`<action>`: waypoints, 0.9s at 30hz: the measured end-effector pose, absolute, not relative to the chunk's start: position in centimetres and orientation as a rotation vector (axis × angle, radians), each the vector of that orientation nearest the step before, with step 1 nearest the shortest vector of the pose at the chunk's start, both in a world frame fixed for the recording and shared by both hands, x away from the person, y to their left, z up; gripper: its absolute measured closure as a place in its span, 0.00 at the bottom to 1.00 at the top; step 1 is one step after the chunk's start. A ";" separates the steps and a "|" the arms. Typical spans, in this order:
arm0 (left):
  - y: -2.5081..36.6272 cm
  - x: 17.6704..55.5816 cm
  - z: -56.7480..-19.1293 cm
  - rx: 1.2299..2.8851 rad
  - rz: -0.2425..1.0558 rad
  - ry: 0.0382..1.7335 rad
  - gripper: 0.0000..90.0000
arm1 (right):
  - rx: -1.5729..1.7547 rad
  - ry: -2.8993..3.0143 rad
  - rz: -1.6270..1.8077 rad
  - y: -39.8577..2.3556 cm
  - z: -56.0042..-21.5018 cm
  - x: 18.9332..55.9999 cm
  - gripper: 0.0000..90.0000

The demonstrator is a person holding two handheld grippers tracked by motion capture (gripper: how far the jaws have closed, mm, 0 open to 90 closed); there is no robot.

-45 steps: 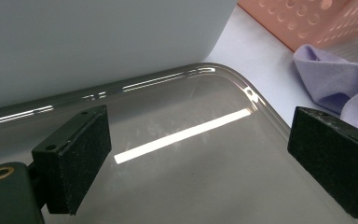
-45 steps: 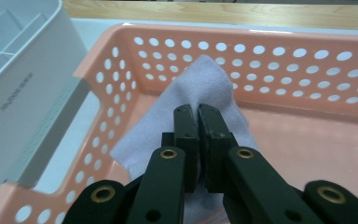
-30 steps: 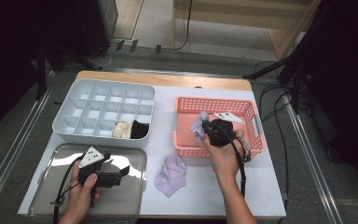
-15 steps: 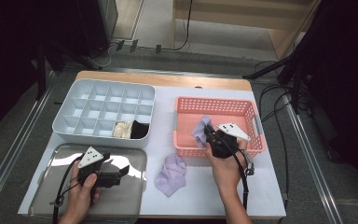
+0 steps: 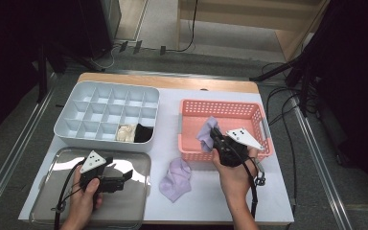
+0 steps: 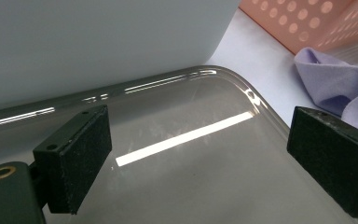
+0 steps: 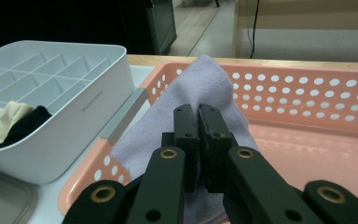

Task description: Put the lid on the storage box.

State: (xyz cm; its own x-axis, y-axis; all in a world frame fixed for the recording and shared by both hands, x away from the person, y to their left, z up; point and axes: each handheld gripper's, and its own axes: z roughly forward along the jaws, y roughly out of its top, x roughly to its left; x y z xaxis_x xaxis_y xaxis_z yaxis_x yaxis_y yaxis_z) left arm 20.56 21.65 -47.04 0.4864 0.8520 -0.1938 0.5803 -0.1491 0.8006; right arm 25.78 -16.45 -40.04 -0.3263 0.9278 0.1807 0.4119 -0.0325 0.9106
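Note:
My right gripper (image 5: 215, 135) is shut on a lavender sock (image 5: 204, 133), holding it just above the near left part of the pink basket (image 5: 223, 106). In the right gripper view the sock (image 7: 200, 84) bulges over the closed jaws of my right gripper (image 7: 198, 116), with the basket (image 7: 307, 84) behind it. A second lavender sock (image 5: 176, 178) lies crumpled on the table between basket and steel tray (image 5: 136, 160). My left gripper (image 5: 127, 176) rests over that tray, open and with nothing in it. The left gripper view has the second sock (image 6: 335, 84) beyond the tray's corner (image 6: 242, 88).
A white divided organizer (image 5: 108, 112) stands at the back left, with a cream sock (image 5: 124, 132) and a black sock (image 5: 143, 133) in its near right compartments. Its wall (image 6: 98, 37) rises just beyond the tray. Cables trail off the table's right side.
My right gripper has drawn back toward the basket's near wall with the lavender sock, rising slightly. The left gripper has stayed put on the tray.

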 end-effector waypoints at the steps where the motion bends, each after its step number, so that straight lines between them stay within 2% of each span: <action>1: 21.7 20.5 -47.0 1.846 0.384 1.198 0.08 | 1.406 1.746 1.348 -16.4 -40.1 25.6 0.97; 27: 21.6 20.4 -47.0 1.842 0.404 1.198 0.08 | 1.370 1.840 1.339 -15.5 -42.5 18.1 0.97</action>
State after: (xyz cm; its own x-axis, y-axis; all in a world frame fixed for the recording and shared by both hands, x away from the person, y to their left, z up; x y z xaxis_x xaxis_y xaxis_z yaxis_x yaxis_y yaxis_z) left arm 20.39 21.55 -47.03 0.4827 0.8568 -0.1816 0.5717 -0.1511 0.8064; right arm 18.08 -15.54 -42.53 -0.3832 0.9085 0.1666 0.4380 0.0199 0.8988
